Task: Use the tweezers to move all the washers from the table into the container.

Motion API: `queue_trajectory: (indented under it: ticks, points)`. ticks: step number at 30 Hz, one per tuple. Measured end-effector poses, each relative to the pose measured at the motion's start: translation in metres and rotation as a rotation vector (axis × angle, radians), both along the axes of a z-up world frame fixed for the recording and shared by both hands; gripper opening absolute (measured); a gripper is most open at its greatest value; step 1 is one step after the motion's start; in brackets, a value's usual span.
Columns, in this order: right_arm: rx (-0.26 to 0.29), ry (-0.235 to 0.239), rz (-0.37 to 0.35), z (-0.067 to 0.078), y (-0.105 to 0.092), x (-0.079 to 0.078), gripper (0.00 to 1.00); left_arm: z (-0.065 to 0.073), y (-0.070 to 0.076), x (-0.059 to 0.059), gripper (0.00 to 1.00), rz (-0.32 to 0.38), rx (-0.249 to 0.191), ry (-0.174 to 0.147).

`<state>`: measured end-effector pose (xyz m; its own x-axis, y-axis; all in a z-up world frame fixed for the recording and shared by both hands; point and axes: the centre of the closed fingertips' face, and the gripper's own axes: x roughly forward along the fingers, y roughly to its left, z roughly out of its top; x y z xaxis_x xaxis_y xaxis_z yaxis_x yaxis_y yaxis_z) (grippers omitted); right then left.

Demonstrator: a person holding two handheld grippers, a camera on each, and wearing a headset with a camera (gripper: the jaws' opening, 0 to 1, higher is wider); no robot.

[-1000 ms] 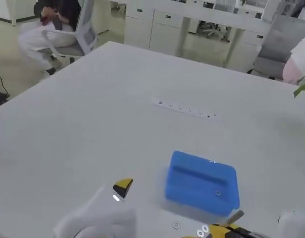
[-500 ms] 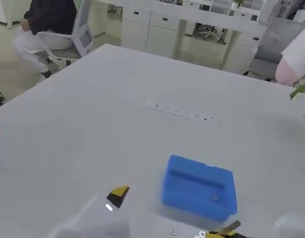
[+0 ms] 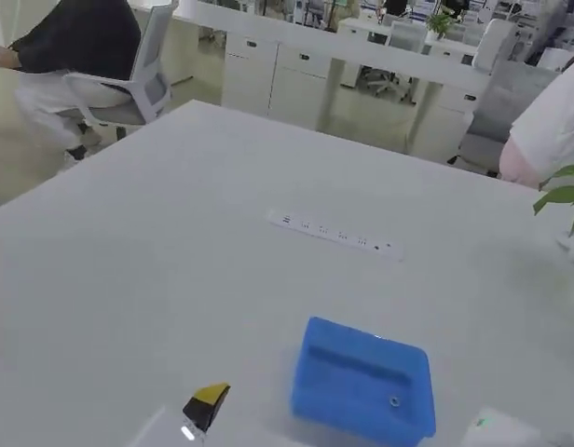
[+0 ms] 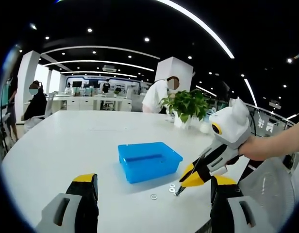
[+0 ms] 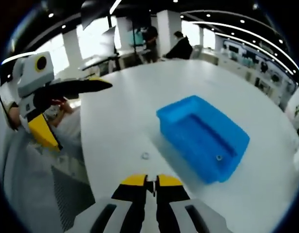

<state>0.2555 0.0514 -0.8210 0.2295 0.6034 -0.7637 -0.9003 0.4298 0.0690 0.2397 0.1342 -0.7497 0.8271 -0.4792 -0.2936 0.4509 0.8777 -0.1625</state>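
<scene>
One washer (image 5: 218, 157) in container (image 5: 203, 134); left claw (image 4: 153, 179) wide, right claw (image 5: 152, 178) tight on tweezers (image 4: 178, 191).

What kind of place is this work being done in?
Most likely an open-plan office: rows of white desks with drawer cabinets, an office chair with a person seated in it, and a potted plant on the large white table.

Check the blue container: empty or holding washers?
Not empty. One washer lies on the floor of the blue container, near a corner; the rest looks bare.
</scene>
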Motion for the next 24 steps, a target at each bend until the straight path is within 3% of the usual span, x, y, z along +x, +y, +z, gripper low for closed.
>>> queue_trajectory:
  ticks: [5,10,24]
  points:
    - [-0.046,0.007,0.050,0.0006,0.0057,0.0013,0.04,-0.0030,-0.0004,-0.0011,0.99,-0.005,0.007,0.016]
    - [-0.031,0.074,0.031,-0.0006,0.0049,0.0009,0.04,-0.0030,-0.0004,-0.0012,0.99,-0.006,0.007,0.017]
    - [-0.032,0.124,0.031,0.0004,0.0042,-0.0033,0.04,-0.0056,-0.0016,-0.0015,0.99,-0.014,0.012,0.033]
